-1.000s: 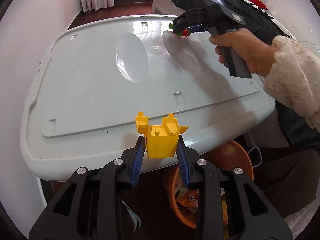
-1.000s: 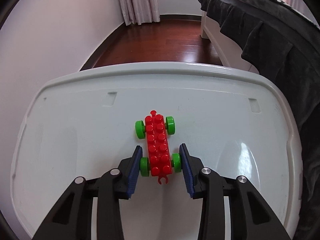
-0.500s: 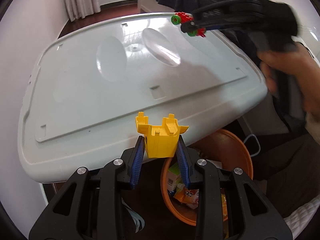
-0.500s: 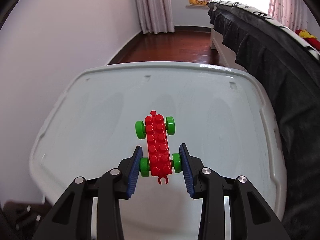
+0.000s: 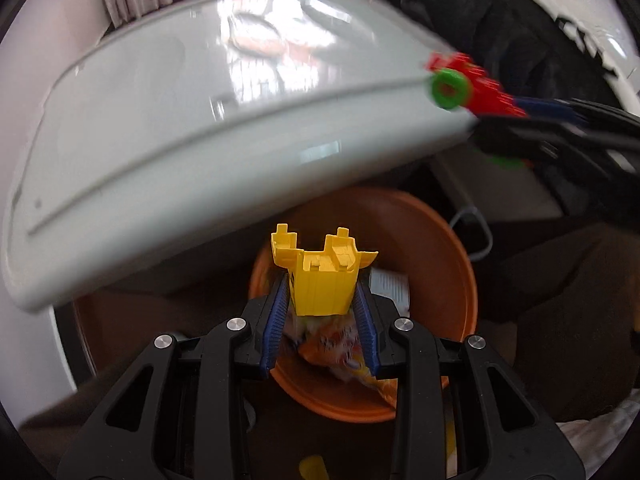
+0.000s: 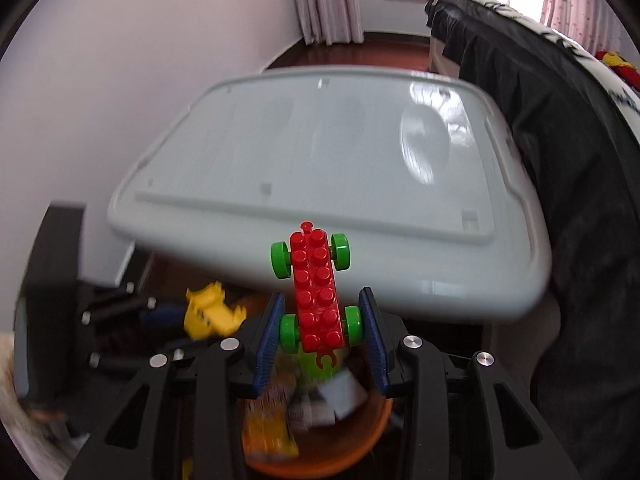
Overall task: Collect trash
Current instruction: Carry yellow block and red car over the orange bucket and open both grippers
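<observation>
A: Change noted against a second ago: both tongs were over the grey lid [image 6: 340, 168]; now the left tongs [image 5: 322, 300] hang past its near edge, with the orange bin [image 5: 452, 248] directly beneath and ahead of their tips. The right tongs [image 6: 320, 332] have lifted their piece off the lid and also come forward; the bin [image 6: 372, 424] shows just below their tips.

B: Meaning for the task?

A: My reading: both pieces are carried, the release into the bin is the step in hand. Nothing dropped yet.

B: Grip state, left?

A: Narrowly spread, blue pads pressed on either side of the yellow toy block [image 5: 320, 280], which stands upright between them, its notched end pointing away from the tongs.

B: Right?

A: Pinching the red toy car [image 6: 318, 292] across its rear green wheels; front half sticks out beyond the tips, over the lid's edge. In the left view the car [image 5: 476, 88] is up to the right, blurred.

B: Bin contents?

A: Wrappers [image 6: 268, 428] and paper already inside, under the right tongs; details blurred.
</observation>
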{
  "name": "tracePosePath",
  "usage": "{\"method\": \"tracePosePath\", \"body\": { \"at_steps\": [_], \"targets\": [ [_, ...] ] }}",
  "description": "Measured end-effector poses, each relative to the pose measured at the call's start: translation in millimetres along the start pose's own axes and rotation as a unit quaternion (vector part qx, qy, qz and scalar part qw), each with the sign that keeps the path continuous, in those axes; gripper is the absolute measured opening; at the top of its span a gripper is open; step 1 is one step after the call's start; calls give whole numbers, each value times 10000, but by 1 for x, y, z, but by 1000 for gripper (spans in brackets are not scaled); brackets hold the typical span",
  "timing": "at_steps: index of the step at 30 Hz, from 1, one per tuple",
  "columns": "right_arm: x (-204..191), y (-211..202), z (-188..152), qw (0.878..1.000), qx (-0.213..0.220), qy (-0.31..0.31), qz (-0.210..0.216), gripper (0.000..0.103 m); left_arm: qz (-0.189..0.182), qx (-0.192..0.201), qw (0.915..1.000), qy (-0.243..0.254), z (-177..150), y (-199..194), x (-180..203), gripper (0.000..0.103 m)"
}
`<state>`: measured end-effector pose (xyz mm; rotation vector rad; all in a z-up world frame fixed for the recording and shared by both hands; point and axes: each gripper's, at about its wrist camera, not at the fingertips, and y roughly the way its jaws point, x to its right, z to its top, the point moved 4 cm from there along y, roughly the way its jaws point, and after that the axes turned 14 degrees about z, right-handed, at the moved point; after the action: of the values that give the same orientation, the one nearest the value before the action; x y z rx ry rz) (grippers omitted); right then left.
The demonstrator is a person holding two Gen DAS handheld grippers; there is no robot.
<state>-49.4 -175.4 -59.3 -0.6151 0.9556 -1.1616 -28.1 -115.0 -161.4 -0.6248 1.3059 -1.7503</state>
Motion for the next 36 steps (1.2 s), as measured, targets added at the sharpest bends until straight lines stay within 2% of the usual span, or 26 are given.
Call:
{"method": "tracePosePath", "body": {
  "at_steps": [3,6,11,14,16,18,19,20,21,25,31,33,36],
  "targets": [
    [1,3,-23,9998,-176,57,3,39,-107,-310,9994,-95,-12,13,6,31],
    [-2,8,-37,9994,-332,-72,-42,39,142,-373,9991,140,-20,20,14,31],
    [-6,25,-63,9981,-602,-121,-17,39,111,-623,9976,280,-34,29,28,32],
    [-7,36,-78,9968,-782,-134,-37,39,261,-714,9959,481,-39,37,31,32],
    [-4,45,-87,9958,-907,-121,-81,39,129,-924,9944,505,-44,46,34,42],
    [1,49,-91,9955,-929,-55,-187,57,210,-1093,9922,559,-49,55,42,60],
    [3,50,-93,9953,-927,-31,-288,82,260,-1147,9910,643,-52,57,44,63],
    [3,49,-92,9956,-865,-44,-356,88,287,-1183,9900,710,-53,59,46,63],
    [3,45,-90,9962,-810,-57,-305,88,320,-1193,9893,780,-54,59,47,63],
    [-5,34,-81,9973,-633,-246,-294,88,335,-914,9915,861,-50,44,48,63],
    [-8,9,-68,9996,-251,-69,-81,88,414,-210,9977,500,-29,-2,33,64],
    [-7,2,-62,9997,-213,-44,-140,88,437,-32,9985,319,-22,-16,26,64],
    [-11,-10,-43,10000,-24,-29,-81,88,737,341,9966,117,-10,-38,15,64]
  ]
}}
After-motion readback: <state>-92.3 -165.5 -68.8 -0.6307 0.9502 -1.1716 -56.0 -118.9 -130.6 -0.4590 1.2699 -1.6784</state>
